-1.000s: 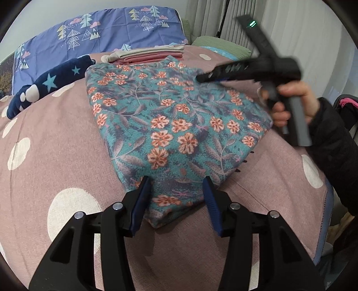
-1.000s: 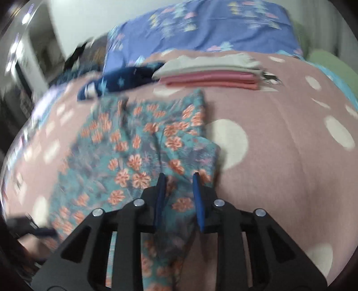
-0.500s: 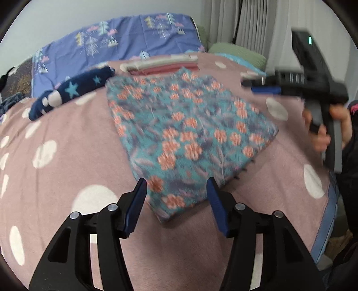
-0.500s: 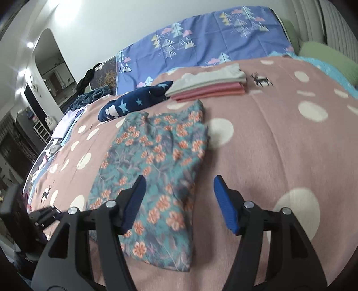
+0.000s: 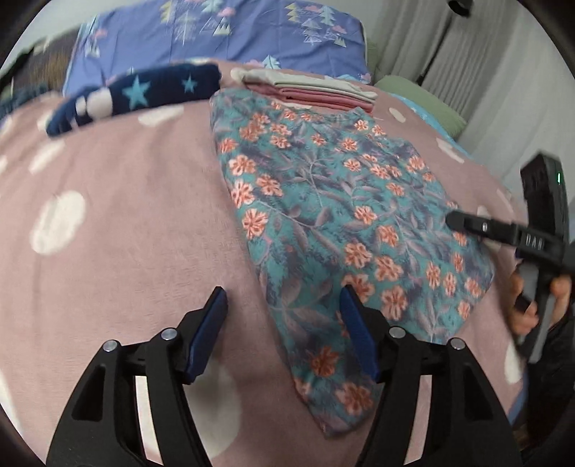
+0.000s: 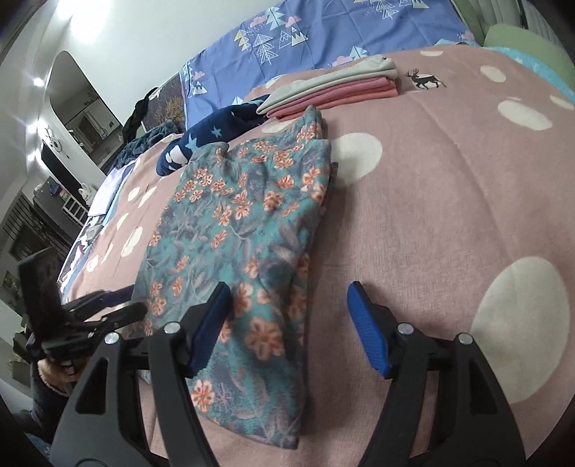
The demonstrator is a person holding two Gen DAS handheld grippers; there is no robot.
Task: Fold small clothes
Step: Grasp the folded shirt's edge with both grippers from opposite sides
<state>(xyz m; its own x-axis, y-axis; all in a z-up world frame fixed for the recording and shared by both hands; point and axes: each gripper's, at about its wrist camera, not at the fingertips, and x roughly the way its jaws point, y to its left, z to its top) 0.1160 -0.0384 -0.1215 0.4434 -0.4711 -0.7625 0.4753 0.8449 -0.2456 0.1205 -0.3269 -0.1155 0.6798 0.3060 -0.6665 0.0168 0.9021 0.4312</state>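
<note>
Bed (image 5: pixel 118 222): pink dotted blanket; star-print navy garment (image 5: pixel 136 95) far left, folded pink-grey stack (image 5: pixel 316 91) behind, purple pillow, curtains right. Floral garment (image 5: pixel 345 215) lies flat, folded, centre. Left gripper (image 5: pixel 284 330) jaws just opened, astride near corner, released. Right gripper (image 6: pixel 287 323) jaws just opened, cloth edge between, ungripped. Judgement: fold set down.

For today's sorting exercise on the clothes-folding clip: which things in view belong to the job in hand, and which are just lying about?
Belonging to the job:
- floral garment, lying folded on the bedspread
- left gripper, open
- right gripper, open
- stack of folded clothes

Just lying about:
- navy star-print item
- blue tree-print pillow
- green cushion
- pink spotted bedspread
</note>
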